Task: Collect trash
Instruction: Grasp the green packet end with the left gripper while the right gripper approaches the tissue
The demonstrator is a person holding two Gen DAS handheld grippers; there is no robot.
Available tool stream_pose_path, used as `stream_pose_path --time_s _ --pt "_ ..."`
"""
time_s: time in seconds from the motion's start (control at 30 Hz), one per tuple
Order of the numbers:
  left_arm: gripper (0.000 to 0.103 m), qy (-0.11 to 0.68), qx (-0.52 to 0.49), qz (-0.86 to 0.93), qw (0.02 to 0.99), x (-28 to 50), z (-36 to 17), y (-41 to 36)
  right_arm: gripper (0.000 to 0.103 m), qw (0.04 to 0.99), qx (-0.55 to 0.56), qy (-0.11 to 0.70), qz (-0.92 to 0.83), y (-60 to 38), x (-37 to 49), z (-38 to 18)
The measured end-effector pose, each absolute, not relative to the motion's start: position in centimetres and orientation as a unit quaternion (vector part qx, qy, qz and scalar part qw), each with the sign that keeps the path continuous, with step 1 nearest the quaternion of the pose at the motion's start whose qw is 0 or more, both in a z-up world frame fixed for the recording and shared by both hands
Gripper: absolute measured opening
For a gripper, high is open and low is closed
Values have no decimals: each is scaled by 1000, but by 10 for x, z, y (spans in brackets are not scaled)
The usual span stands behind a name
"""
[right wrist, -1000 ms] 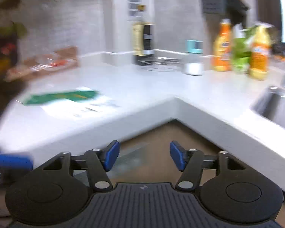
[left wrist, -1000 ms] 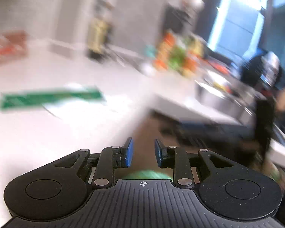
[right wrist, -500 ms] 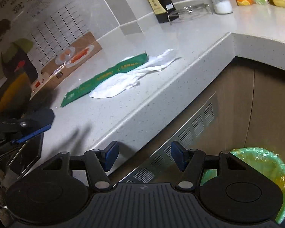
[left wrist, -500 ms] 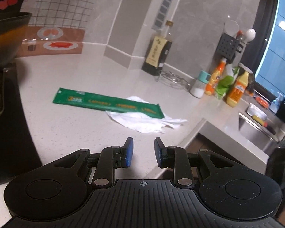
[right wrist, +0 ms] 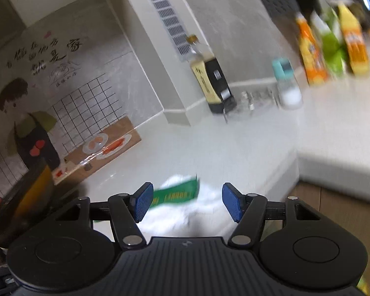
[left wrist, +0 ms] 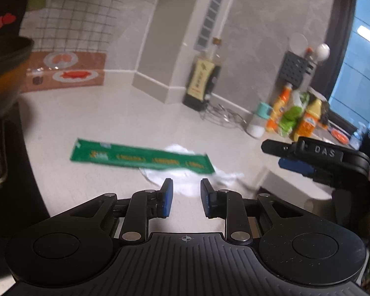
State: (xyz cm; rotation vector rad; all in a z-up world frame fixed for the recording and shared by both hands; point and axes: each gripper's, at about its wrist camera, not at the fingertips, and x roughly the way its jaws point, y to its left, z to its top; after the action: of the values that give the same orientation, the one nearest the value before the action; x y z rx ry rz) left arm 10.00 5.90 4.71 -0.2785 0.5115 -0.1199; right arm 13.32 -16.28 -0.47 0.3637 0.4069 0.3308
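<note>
white countertop [left wrist: 106, 123], corner section. a long green wrapper [left wrist: 140, 157] lies flat on it, its right end resting on a crumpled white paper towel [left wrist: 185, 180]; both sit near the counter's front edge.

left gripper [left wrist: 184, 198]: jaws parted with a narrow gap, nothing between the blue pads, aimed at the paper towel from just short of it. not touching either item.

right gripper [right wrist: 185, 202]: jaws parted wider, empty. in its own view the green wrapper [right wrist: 177, 193] and paper towel [right wrist: 185, 212] appear through the gap, beyond the fingertips; contact cannot be confirmed, picture blurred. from the left wrist view the right gripper [left wrist: 296, 157] hangs at the right, above the counter's edge, clear of the trash.

background, against the wall: a dark sauce bottle [left wrist: 202, 83], a wire rack [left wrist: 222, 117], a small jar with teal lid [left wrist: 259, 120], orange and yellow bottles [left wrist: 308, 120]. a dark pan [left wrist: 5, 74] at far left.
</note>
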Motion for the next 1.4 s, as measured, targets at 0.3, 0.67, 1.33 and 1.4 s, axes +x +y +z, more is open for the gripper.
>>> stream_pose_path --time_s 0.3,0.67,1.33,1.4 --pt "28 291 -120 -2 949 118 38 73 63 939 78 275 190 -108 235 -6" --pt "28 328 -105 9 939 124 24 81 62 900 37 343 267 -69 239 -51" --pt "28 358 -126 47 924 187 44 108 61 850 -13 298 434 -62 152 -52" --pt "28 368 -140 47 918 197 40 108 61 872 -27 274 406 -64 149 -49"
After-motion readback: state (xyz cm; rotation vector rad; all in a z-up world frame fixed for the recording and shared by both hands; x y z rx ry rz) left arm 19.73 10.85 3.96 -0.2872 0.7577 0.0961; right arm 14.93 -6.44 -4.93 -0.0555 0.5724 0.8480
